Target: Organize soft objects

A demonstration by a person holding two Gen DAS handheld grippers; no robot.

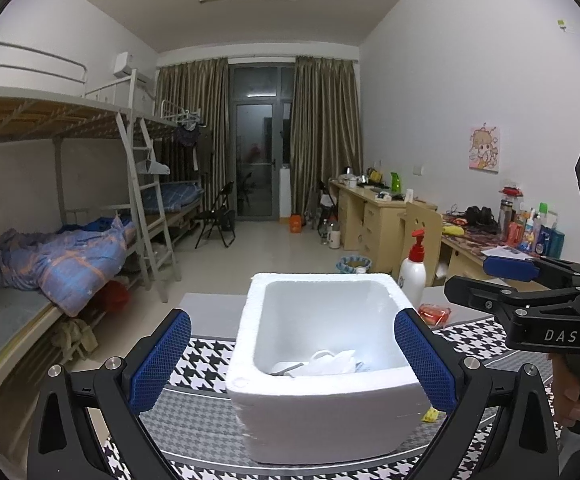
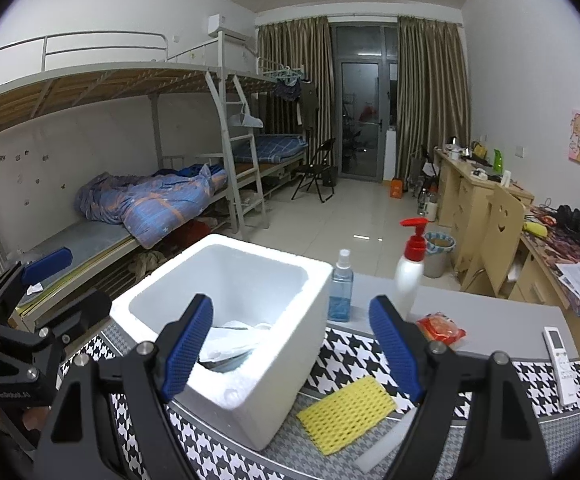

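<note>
On the far left, seen from the right wrist, the left gripper (image 2: 46,276) is hanging beside the table edge with faint lettering on its black body, too blurred to read. From its own camera its tongs are standing wide with nothing between the blue pads (image 1: 162,360), which are flanking the foam box without touching it.

The white foam box (image 1: 330,404) is sitting on the houndstooth mat (image 1: 198,408), open at the top. Inside it, crumpled white soft pieces (image 1: 336,360) are lying on the bottom over something grey; what exactly they are cannot be told.

Moving right, the right gripper (image 2: 298,352) is hovering over the near right corner of the box, its tongs spread wide and holding nothing. "DAS" is showing in white on its black body in the left wrist view.

Beyond the box a clear spray bottle (image 2: 342,288) of blue liquid is standing just beside its wall, then a white pump bottle (image 2: 410,276) with a red head; its label is partly showing but unreadable. A red packet (image 2: 440,328) is lying near the pump bottle.

A yellow foam net sleeve (image 2: 346,412), soft and meshed, is lying flat on the mat just right of the box. A white remote control (image 2: 560,364) is resting at the far right, its markings too small to read.
</note>
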